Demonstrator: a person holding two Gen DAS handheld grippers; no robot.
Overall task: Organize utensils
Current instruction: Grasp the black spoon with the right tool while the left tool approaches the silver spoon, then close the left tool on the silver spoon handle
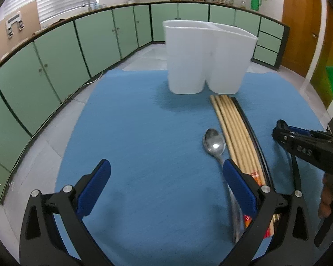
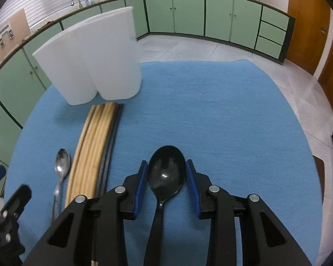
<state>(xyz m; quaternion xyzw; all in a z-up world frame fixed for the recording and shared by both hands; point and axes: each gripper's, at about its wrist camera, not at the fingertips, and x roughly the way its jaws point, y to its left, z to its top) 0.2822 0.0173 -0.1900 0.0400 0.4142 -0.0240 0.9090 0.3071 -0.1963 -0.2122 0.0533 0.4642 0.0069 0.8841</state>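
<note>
Under everything, a blue cloth (image 1: 144, 133) of fine woven, slightly fuzzy texture, with a rounded outline in the fisheye views.

At its far edge, a white holder (image 1: 188, 62): translucent smooth plastic, upright, two rounded compartments joined along a pinched waist, tops open.

Near side of the holder and well apart from it, the left gripper (image 1: 166, 164): black angular arms, silver pivot bolts, blue ribbed pads. Jaws spread wide, only bare cloth between the pads.

Also on the near side of the holder, to its right in the right wrist view, the right gripper (image 2: 167, 163), same build. Jaws drawn in to a narrow gap, pinching a spoon bowl, a blue pad against each flank of it as far as can be seen.

Just in front of the holder's base, ends almost touching it, a bundle of wooden chopsticks (image 2: 93, 150): pale tan, round, matte, laid side by side, running away from the holder. Along their side away from the steel spoon, a pair of black chopsticks (image 2: 110, 150), slim and dull.

Farther from the holder, the black spoon (image 2: 166, 173): glossy plastic, deep oval bowl, long flat handle, lying on the cloth between the right pads.

On the other side of the bundle, same remove from the holder, a metal spoon (image 1: 214, 143): polished steel, small oval bowl facing up, thin handle passing under the left gripper's right finger.
</note>
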